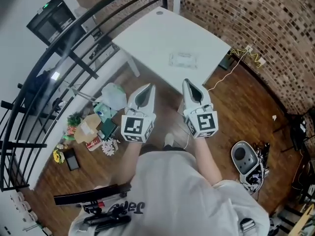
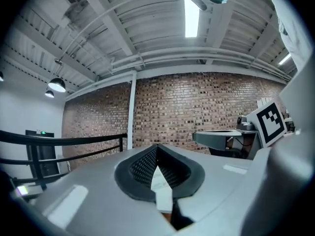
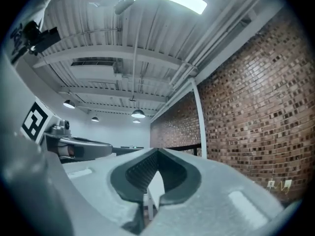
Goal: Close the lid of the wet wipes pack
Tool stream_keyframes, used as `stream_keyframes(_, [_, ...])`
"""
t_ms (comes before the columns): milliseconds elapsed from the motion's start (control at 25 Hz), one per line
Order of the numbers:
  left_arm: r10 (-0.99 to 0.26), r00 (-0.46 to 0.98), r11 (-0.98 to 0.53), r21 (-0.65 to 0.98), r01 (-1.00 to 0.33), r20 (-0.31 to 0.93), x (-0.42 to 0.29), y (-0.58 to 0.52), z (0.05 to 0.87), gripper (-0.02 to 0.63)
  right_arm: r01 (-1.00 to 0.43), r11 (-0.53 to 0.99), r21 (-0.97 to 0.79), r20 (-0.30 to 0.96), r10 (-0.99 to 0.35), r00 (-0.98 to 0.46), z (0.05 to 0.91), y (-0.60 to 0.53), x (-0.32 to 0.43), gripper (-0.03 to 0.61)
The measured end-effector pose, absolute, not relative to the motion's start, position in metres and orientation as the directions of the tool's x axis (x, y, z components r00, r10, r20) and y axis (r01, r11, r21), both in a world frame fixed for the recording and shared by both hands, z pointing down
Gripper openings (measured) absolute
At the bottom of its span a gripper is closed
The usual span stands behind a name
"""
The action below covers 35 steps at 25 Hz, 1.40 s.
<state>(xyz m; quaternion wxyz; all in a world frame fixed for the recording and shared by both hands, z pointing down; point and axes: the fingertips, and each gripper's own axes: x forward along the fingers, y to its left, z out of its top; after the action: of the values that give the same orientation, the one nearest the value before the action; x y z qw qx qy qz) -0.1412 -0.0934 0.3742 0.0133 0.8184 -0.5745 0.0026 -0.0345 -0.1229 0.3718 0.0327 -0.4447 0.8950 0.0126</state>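
Note:
The wet wipes pack [image 1: 183,59] lies flat on the white table [image 1: 147,38], pale and hard to make out; I cannot tell how its lid stands. My left gripper [image 1: 149,87] and right gripper [image 1: 187,83] are held side by side over the wooden floor, short of the table's near edge and apart from the pack. Both are shut, with nothing between the jaws. In the left gripper view the shut left gripper [image 2: 157,147] aims at the brick wall, with the right gripper [image 2: 221,137] beside it. The right gripper view shows the shut right gripper [image 3: 157,152] and the left gripper [image 3: 74,146]; neither view shows the pack.
A black railing [image 1: 74,58] runs along the left. Bags, boxes and small items [image 1: 93,127] are heaped on the floor below it. A grey and white device [image 1: 245,159] and cables [image 1: 231,73] lie on the floor at right. A brick wall [image 1: 256,18] curves behind the table.

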Motion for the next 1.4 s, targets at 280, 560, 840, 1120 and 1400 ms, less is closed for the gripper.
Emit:
stream_keyframes(280, [-0.907,0.411,-0.409,0.037,-0.912,0.095,-0.103,-0.160,0.398,0.015,-0.817,0.571,-0.080,0.047,-0.816,-0.576,0.414,-0.168,-0.008,-0.011])
stream_keyframes(560, [-0.873,0.477,-0.473,0.058,-0.879,0.107,-0.079,-0.223,0.411,0.015,-0.844,0.528,-0.093,0.073,-0.842,-0.535,0.427,-0.218,0.007,-0.011])
stream_keyframes(840, [-0.845,0.530,-0.525,0.080,-0.847,0.067,-0.073,-0.292,0.409,0.015,-0.856,0.517,-0.012,0.073,-0.853,-0.516,0.414,-0.273,0.004,-0.011])
stream_keyframes(1120, [-0.820,0.571,-0.567,0.088,-0.819,0.041,-0.091,-0.353,0.410,0.015,-0.866,0.499,0.024,0.103,-0.863,-0.495,0.416,-0.333,-0.017,-0.011])
stream_keyframes(1400, [-0.826,0.558,-0.546,0.132,-0.827,0.079,-0.110,-0.403,0.435,0.015,-0.869,0.493,0.045,0.178,-0.860,-0.479,0.433,-0.373,-0.018,-0.010])
